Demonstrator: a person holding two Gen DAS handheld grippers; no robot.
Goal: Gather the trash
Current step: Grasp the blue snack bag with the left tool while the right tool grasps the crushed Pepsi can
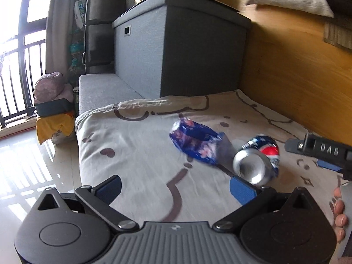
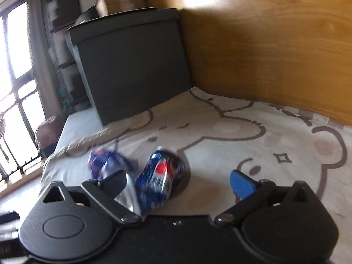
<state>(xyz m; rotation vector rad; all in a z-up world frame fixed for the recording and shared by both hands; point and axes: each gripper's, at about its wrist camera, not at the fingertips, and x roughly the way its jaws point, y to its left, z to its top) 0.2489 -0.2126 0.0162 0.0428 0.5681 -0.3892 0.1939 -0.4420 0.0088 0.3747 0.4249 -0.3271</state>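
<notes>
Both tools gape empty over a bear-print blanket [image 1: 140, 145] by a grey storage box [image 1: 176, 44] and window [image 1: 19, 33]

On the bed [image 1: 136, 145], 2 things lie side by side: the wrapper [image 1: 195, 142] left, the can [image 1: 258, 159] right. Far behind them stands the storage box [image 1: 176, 44], the wooden panel [image 1: 297, 66] to its right.

A grey storage box [image 1: 176, 44] with a lid stands on the bed, against the wooden wall panel [image 1: 297, 70]. The cream bedsheet [image 1: 136, 154] shows brown cartoon drawings. A window [image 1: 13, 44] with black railing is at left.
</notes>
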